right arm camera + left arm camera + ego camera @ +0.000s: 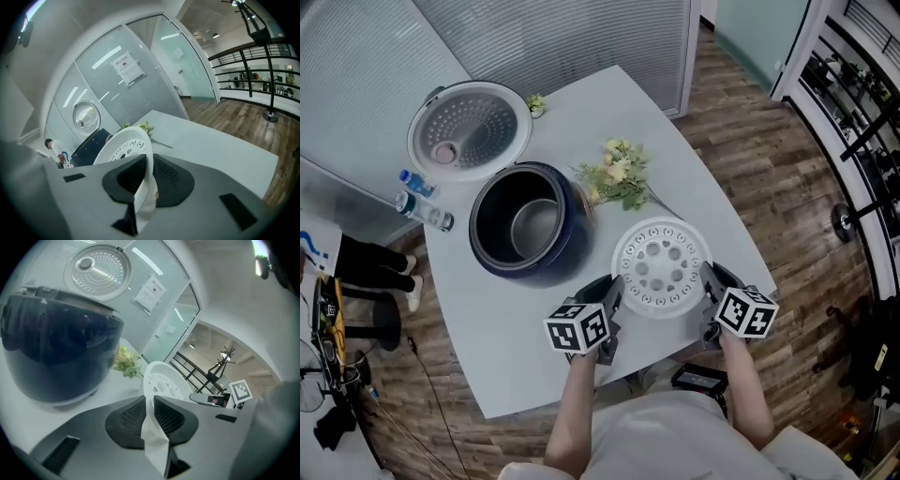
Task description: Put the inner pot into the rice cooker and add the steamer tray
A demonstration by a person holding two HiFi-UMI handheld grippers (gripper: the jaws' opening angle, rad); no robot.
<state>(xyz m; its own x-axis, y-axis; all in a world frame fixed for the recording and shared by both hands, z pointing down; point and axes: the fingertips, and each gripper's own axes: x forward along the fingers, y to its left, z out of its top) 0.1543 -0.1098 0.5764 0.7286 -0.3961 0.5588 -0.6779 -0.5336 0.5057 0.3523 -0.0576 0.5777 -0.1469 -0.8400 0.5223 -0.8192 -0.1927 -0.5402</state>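
The white round steamer tray, pierced with holes, hangs above the table's near edge between both grippers. My left gripper is shut on its left rim and my right gripper is shut on its right rim. In the left gripper view the steamer tray's rim stands pinched between the black pads; in the right gripper view the steamer tray's rim is pinched the same way. The dark blue rice cooker stands open to the left, the metal inner pot inside it, its lid swung back.
A bunch of pale flowers lies on the white table just behind the tray. Two water bottles lie at the table's left edge. A glass partition and wooden floor surround the table; a person's legs show at far left.
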